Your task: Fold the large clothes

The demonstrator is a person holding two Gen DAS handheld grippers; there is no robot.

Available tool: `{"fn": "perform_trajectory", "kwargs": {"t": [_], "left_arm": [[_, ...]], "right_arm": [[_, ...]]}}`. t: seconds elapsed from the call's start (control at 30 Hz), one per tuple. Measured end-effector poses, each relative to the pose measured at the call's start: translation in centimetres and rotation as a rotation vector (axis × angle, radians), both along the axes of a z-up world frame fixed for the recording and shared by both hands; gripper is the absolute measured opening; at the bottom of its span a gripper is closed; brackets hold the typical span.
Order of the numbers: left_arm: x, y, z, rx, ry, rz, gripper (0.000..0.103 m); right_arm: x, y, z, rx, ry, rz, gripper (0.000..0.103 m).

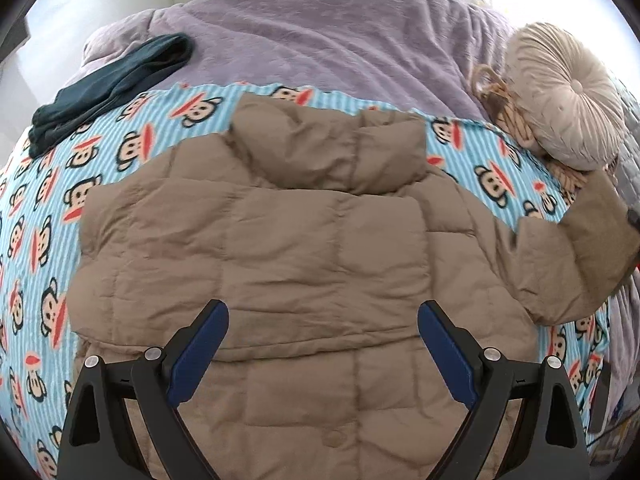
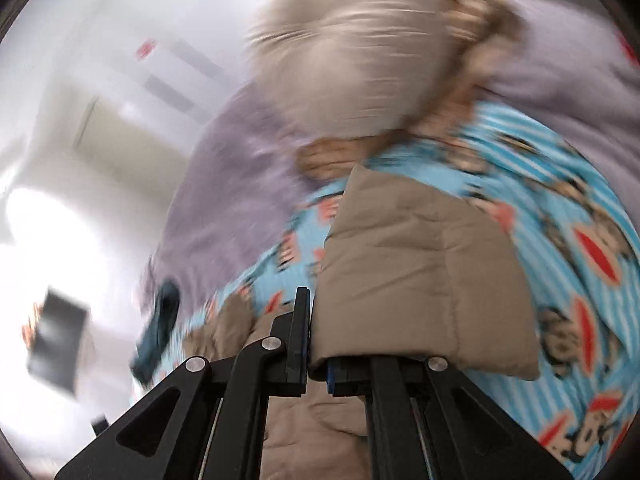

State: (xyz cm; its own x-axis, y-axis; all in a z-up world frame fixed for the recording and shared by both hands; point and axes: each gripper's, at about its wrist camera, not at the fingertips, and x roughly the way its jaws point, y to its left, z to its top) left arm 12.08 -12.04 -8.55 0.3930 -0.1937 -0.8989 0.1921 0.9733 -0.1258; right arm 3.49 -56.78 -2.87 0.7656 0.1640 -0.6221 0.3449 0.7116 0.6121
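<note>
Jacket sleeve clamped in right jaws; left jaws wide, empty; cushion near.

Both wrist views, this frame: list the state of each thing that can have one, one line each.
Puffer jacket: spread out on the monkey-print blanket, one sleeve lifted.
Sleeve: pinched at its end, raised.
Right gripper: shut on the sleeve.
Left gripper: open, above the jacket, holding nothing.
Dark garment: bunched, lying at the blanket's edge.
Round cushion: resting on the bed, untouched.
</note>
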Motion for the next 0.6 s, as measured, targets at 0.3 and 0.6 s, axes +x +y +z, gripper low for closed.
{"fn": "perform_trajectory", "kwargs": {"t": [0.3,0.6], "left_arm": [[1.7,7.7,-0.1,0.023,-0.056,0.087,0.096],[2.8,11.8,-2.9,0.029,-0.044,0.113,0.096]], "right_arm": [[8.4,22.3,-0.7,-0.257,0.024,0.497,0.007],[9.4,31.2,-9.9,-0.301,0.262,0.606,0.008]]}}
